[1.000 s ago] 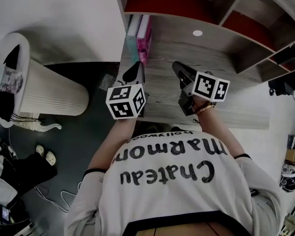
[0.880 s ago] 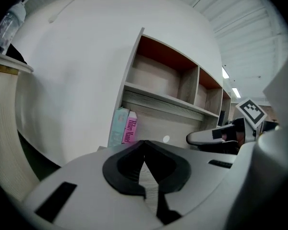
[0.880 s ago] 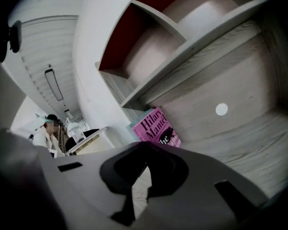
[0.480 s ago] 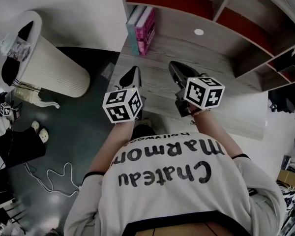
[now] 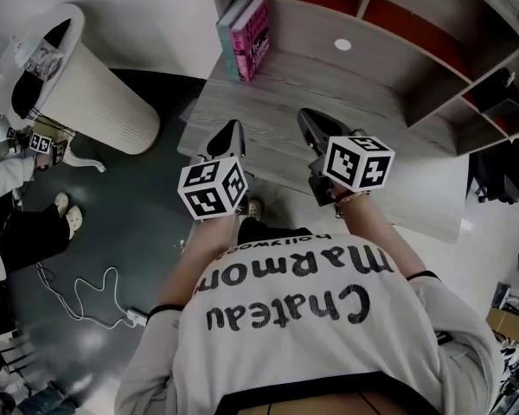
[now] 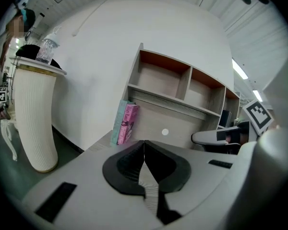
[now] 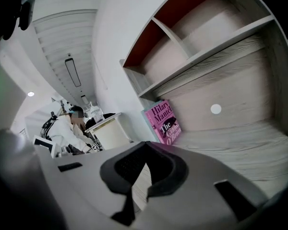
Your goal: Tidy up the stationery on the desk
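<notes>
A pink hardcover book stands upright at the far left end of the pale grey wood-grain desk, and it leans against the back panel. A thin teal book stands just beside it, on the side of the desk's edge. In the right gripper view we see the pink cover from the front, with dark letters on it.

Over the near part of the desk we hold the two grippers side by side, well apart from the books. The left gripper has its black jaws pressed together, with nothing between them. The right gripper is also closed and empty.

Above the desk rises a wooden shelf unit with red back panels. A small white round disc sits on the panel under it. On the dark floor at the left stands a white ribbed column. A clear plastic bottle is on its top.
</notes>
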Tool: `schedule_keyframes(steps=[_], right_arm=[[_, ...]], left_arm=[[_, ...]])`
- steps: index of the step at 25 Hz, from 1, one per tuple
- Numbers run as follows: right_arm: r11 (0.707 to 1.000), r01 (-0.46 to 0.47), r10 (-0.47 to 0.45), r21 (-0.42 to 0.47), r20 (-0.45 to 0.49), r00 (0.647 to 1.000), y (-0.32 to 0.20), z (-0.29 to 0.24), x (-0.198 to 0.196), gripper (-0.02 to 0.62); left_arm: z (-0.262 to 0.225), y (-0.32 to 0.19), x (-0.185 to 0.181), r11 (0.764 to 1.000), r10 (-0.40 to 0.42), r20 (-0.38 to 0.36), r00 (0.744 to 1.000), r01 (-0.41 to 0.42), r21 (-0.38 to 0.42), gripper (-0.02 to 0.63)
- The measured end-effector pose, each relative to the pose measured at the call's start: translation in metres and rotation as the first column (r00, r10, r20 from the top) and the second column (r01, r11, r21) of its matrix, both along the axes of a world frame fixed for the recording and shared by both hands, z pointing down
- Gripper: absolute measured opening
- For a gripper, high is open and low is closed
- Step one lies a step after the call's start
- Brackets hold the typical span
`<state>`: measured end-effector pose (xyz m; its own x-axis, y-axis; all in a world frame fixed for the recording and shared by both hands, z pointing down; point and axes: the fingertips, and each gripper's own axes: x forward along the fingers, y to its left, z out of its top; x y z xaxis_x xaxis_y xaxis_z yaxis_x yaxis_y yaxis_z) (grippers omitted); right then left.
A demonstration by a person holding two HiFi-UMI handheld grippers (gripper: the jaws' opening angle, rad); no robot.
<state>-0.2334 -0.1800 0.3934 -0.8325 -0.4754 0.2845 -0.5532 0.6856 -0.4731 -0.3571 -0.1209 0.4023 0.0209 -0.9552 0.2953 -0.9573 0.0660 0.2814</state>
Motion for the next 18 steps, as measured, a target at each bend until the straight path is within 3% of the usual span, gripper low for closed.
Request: schedule_keyframes(steps=[18], right_arm=[[0.999,0.026,-0.026,0.028,-0.005,1.000,0.030,-0.005,0.012,0.012]], left_arm=[[-0.014,0.038,0.013,0.999,-0.030,0.022,0.999,0.029,0.040,0.017]])
